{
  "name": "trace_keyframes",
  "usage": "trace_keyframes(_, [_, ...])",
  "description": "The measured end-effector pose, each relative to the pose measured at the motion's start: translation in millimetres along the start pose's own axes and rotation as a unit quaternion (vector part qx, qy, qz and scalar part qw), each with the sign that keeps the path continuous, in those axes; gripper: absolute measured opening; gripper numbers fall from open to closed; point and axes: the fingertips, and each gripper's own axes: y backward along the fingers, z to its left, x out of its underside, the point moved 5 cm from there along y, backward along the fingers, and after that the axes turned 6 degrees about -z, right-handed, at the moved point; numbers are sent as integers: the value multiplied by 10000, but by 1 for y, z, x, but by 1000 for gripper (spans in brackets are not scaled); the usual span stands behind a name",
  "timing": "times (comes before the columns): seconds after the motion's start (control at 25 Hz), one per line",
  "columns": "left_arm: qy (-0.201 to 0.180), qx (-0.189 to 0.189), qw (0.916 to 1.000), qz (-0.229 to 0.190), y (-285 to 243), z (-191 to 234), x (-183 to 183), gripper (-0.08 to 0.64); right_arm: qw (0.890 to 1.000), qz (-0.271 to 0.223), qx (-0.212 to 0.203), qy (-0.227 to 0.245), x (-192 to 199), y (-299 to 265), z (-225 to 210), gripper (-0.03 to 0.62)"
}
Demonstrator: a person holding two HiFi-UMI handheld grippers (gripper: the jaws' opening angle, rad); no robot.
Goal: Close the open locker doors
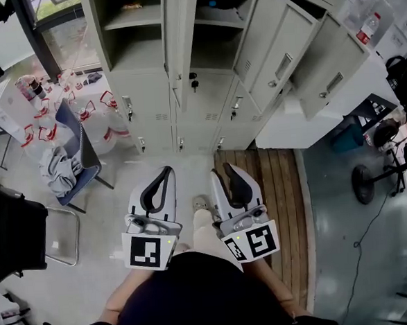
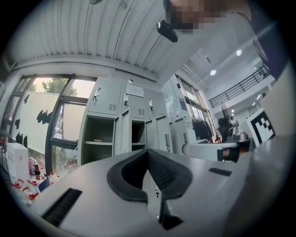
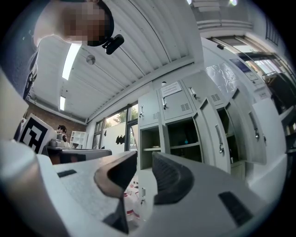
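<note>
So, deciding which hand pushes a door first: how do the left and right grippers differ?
Left gripper: jaws together at the tips; right gripper: jaws apart. Head view: left over pale floor, right over wooden boards. Both empty, short of the lockers.

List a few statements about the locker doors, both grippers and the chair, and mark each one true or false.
1. Several locker doors stand open. True.
2. The right gripper grips a door handle. False: its jaws stand apart with nothing between them, clear of every door.
3. The left gripper has its jaw tips together and holds nothing. True.
4. The chair at the head view's left is bare. False: a grey cloth lies on it.
</note>
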Motion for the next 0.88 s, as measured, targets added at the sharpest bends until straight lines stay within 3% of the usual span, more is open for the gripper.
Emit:
trace_keyframes(0.48, [-195,-316,9992,-146,-118,36,8,2,9972,-223,-694,-137,11,-114,-80,89])
trace_keyframes(0.88, [-253,-891,9957,-20,-191,53,19,2,9845,-149,-1681,-475,22,-186,-129,89])
